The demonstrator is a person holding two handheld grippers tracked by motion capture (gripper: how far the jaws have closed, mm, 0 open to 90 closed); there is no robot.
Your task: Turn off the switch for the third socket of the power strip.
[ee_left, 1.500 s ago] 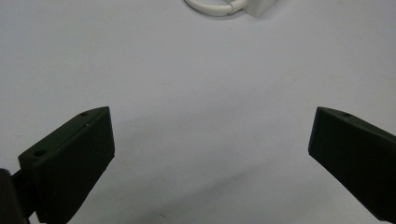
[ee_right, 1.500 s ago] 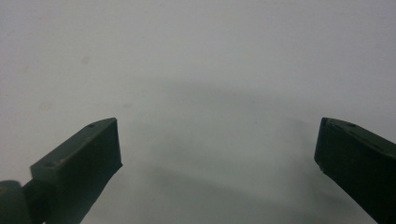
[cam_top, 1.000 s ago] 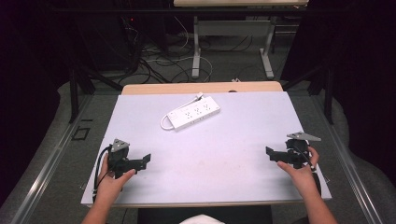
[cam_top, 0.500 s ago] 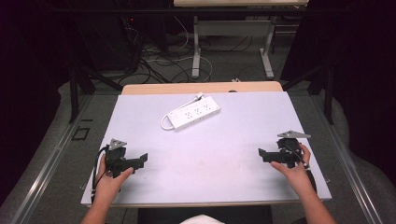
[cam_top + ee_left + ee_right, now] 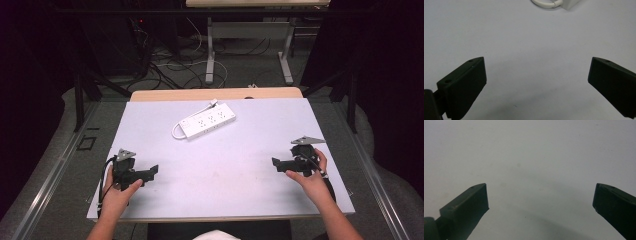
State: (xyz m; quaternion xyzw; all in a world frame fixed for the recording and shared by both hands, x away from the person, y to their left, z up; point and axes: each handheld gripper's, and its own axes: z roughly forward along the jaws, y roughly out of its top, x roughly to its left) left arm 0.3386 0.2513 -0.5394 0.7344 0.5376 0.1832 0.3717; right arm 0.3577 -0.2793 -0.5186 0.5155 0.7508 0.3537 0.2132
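Note:
A white power strip with its coiled white cord lies at the back middle of the pale table; its corner and cord loop show at the top of the left gripper view. My left gripper rests near the front left, held by a hand, jaws wide apart with nothing between them. Near the front right, my right gripper points left, also open over bare table. Both are well short of the strip.
A wooden strip edges the table's far side. Beyond it, on the floor, are cables and the legs of another desk. A metal rail runs along the left.
The right gripper has moved a little left and toward the back of the table. The left gripper has shifted slightly toward the front; both stay open.

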